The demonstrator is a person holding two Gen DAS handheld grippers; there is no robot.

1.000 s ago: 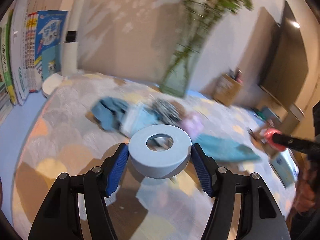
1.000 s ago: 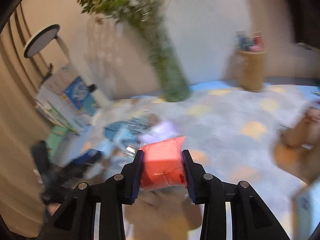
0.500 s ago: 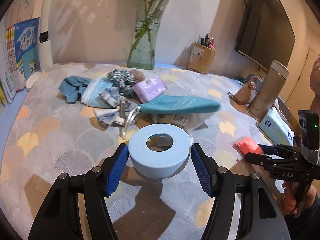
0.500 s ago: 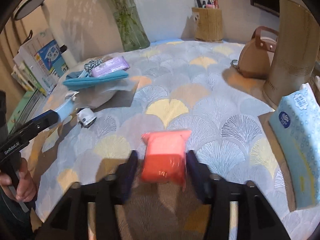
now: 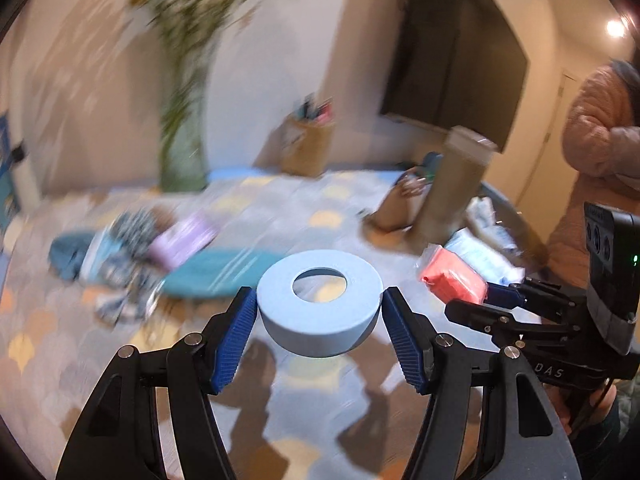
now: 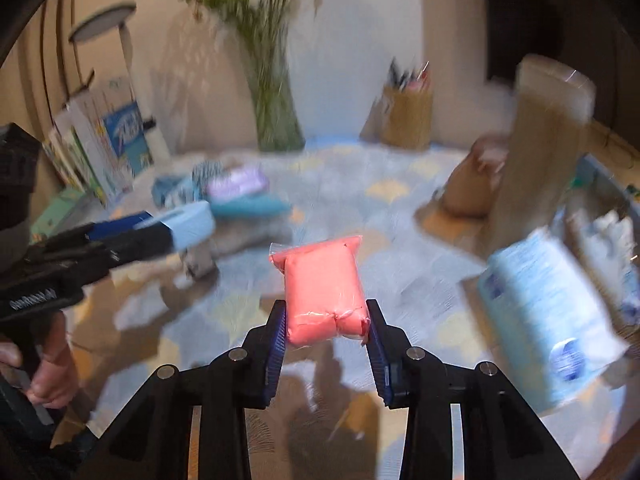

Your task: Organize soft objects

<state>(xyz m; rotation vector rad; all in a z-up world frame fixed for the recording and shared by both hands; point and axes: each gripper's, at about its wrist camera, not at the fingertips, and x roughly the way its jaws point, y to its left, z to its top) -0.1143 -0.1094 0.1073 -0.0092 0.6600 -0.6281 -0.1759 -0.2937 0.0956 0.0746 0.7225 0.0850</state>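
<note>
Your left gripper [image 5: 319,312] fills the lower centre of the frame, its blue pads [image 5: 234,340] clamped on a pale blue ring [image 5: 320,308] held above the table [image 5: 280,208]. At right, your right gripper [image 5: 486,294] grips a pink packet [image 5: 450,274]. A heap of cloths [image 5: 120,256] and a teal pouch [image 5: 222,276] lie at left (all blurred). A vase [image 5: 182,136] stands at upper left.
</note>
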